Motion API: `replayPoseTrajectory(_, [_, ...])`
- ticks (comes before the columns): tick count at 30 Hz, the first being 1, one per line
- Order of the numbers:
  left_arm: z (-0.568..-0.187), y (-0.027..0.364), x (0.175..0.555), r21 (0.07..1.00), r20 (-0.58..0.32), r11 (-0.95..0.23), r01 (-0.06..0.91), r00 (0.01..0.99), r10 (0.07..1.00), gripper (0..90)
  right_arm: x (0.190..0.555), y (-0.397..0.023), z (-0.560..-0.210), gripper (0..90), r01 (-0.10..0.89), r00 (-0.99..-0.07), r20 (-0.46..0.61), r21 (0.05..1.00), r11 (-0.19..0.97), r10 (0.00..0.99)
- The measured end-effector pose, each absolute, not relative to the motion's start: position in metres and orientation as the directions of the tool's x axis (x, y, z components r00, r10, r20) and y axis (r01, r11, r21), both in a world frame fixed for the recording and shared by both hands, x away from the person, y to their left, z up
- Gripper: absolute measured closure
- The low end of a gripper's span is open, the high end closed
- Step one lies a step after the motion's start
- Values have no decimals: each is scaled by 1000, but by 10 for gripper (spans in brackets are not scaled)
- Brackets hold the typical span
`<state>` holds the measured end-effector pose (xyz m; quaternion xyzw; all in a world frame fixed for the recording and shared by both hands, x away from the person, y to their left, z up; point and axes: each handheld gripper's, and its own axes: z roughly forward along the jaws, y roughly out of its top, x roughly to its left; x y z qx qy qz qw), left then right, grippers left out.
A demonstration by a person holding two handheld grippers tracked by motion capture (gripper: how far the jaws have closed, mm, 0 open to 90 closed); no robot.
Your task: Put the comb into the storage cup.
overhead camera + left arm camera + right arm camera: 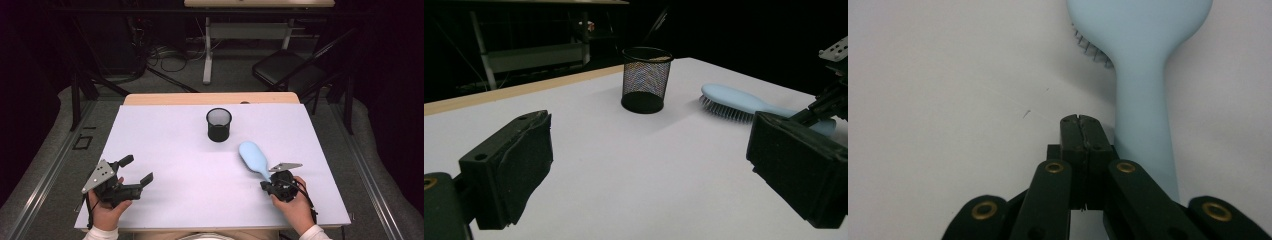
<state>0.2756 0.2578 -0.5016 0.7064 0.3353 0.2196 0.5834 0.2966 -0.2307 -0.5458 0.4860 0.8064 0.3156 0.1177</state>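
A: Two grippers work over one white table top (200,190), which sits on a wooden table whose light edge shows along the far side. What surrounds it?

B: Grey floor with cables, a white-legged desk (207,50) behind, and a dark folding chair (285,70) at the far right. The rest of the room is dark.

A: Items on the surface?

B: A black mesh cup (219,124) stands upright near the far middle. A light blue hairbrush (255,159) lies to its near right, apart from the cup, head toward the cup, handle toward the person, bristles down.

A: State of the right gripper (272,186)?

B: In the right gripper view its jaws are pressed together with nothing between them. The closed tips (1080,131) lie just beside the hairbrush handle, on that view's left of it; contact with the handle cannot be confirmed. They pinch nothing.

A: And the left gripper (137,172)?

B: Jaws spread wide, holding nothing. It is at the near left of the table, well apart from cup and hairbrush, with its pads (531,165) above bare white surface. The left gripper view looks across at both items.
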Motion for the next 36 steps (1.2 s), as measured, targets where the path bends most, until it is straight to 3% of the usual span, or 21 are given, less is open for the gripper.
replayPoseTrajectory(16, [-502, 258, 275, 971, -81, -94, 218, 678, 731, 48, 297, -229, -541, 900, 691, -513, 118, 644, 328, 850])
replayPoseTrajectory(36, [-502, 256, 275, 971, -78, -101, 219, 681, 728, 48, 293, -229, -532, 514, 660, -542, 123, 675, 330, 831])
